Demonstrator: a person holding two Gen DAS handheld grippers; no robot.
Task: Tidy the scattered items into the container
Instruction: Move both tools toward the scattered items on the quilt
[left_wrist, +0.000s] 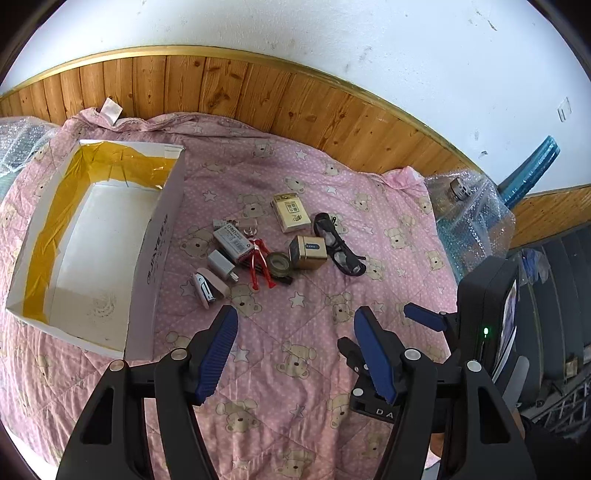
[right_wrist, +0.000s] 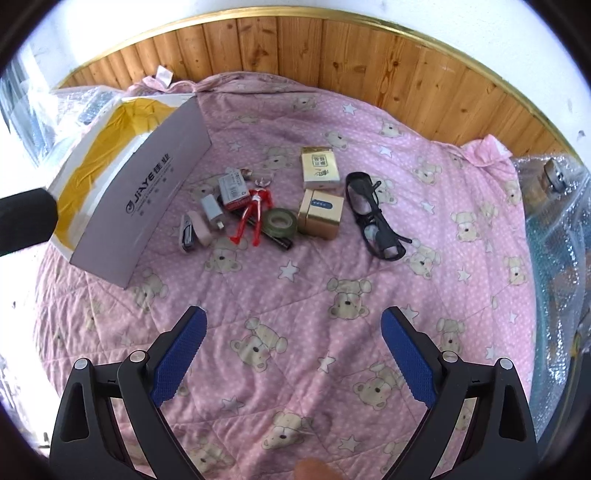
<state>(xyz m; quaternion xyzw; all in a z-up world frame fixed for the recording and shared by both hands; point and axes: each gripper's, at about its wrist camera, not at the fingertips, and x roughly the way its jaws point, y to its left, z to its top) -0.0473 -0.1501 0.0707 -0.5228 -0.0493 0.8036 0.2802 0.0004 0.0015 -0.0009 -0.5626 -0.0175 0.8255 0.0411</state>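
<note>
Blue-padded fingers of the left gripper (left_wrist: 295, 317) stand wide apart and empty above a pink bear-print quilt (left_wrist: 295, 369); the right gripper (right_wrist: 293, 319) hovers likewise spread, holding nothing. Beyond the fingertips, scattered items lie clustered on the quilt: a pink stapler (left_wrist: 208, 282), a grey charger plug (left_wrist: 221, 264), a boxed battery (left_wrist: 232, 238), a red toy figure (left_wrist: 260, 262), a roll of tape (left_wrist: 279, 264), a gold box (left_wrist: 308, 253), a cigarette pack (left_wrist: 290, 213) and black glasses (left_wrist: 338, 245). The open cardboard box (left_wrist: 155, 236), lined with yellow tape, sits just left of the cluster, against wood-panelled wall (left_wrist: 258, 96).
</note>
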